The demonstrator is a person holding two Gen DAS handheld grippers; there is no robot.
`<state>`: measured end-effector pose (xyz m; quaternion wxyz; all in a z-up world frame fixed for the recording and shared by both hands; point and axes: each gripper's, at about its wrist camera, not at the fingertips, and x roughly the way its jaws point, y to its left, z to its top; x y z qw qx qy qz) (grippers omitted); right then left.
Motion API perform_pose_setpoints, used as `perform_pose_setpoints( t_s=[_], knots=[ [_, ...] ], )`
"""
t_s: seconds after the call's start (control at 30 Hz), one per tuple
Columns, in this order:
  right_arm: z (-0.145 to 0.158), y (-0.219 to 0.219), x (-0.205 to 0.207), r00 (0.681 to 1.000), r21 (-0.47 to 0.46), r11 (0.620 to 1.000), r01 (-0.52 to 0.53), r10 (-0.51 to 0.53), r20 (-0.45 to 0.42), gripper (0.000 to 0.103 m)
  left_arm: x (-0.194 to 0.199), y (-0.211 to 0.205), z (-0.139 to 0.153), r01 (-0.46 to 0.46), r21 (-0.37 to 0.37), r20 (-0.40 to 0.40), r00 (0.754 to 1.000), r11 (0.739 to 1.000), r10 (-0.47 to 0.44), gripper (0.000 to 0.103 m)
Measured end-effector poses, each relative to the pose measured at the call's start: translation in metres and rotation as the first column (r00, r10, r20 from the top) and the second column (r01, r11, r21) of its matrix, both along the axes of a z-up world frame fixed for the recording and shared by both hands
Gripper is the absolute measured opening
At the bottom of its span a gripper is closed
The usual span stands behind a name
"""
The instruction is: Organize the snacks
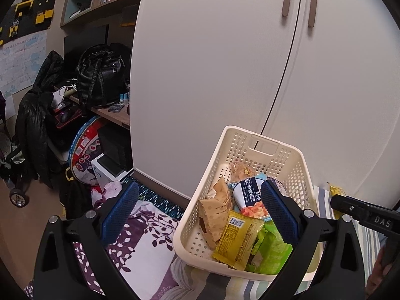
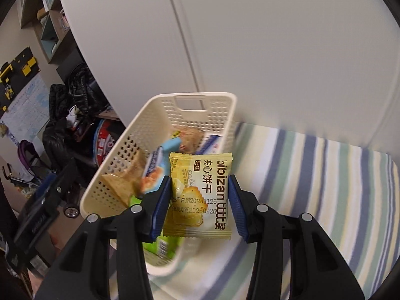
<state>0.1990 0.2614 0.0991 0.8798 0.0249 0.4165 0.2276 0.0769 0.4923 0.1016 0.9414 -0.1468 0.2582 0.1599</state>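
Perforated cream plastic basket [image 1: 250, 150] sits on a striped sheet [image 2: 325, 175], in front of smooth white wardrobe doors [image 1: 225, 62]. Inside, crinkly foil snacks lie jumbled — tan cracker packs [image 1: 217, 200], a dark-label pouch [image 1: 250, 195], a yellow pack [image 1: 237, 240] back-side up, a green packet [image 1: 272, 252].

Left gripper [image 1: 200, 215] — jaws spread wide, empty; ribbed blue pads [image 1: 120, 212], one over floral purple fabric [image 1: 140, 237], the other over the basket.

Right gripper [image 2: 200, 205] pinches a flat yellow biscuit packet [image 2: 200, 192] with serrated edges by its two sides, over the basket's near edge.
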Motion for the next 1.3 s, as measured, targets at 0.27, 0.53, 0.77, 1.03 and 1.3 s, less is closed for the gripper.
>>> perform_pose_setpoints(
  t_s=[0.27, 0.53, 0.77, 1.03, 1.3],
  knots=[
    [-0.013, 0.042, 0.019, 0.999, 0.025, 1.000, -0.018, 0.020, -0.045, 0.048, -0.003, 0.006, 0.001, -0.021, -0.013, 0.013, 1.000, 1.000, 0.021, 0.099],
    [-0.017, 0.040, 0.022, 0.998, 0.075, 0.997, -0.009, 0.014, -0.068, 0.052, -0.004, 0.009, 0.003, -0.026, -0.025, 0.019, 0.999, 0.999, 0.027, 0.099],
    [-0.017, 0.031, 0.011, 0.998, 0.075, 0.997, -0.005, 0.010, -0.062, 0.053, -0.004, 0.008, 0.004, -0.023, -0.016, 0.020, 1.000, 1.000, 0.023, 0.099],
    [-0.013, 0.018, -0.016, 0.999, -0.039, 0.999, 0.024, -0.023, 0.035, 0.074, -0.002, 0.001, 0.004, -0.008, 0.006, 0.008, 1.000, 1.000, 0.008, 0.099],
    [-0.024, -0.012, -0.061, 0.991, -0.153, 0.982, 0.109, -0.096, 0.093, 0.092, -0.004, -0.008, 0.009, -0.009, 0.058, 0.022, 1.000, 0.998, 0.007, 0.100]
  ],
)
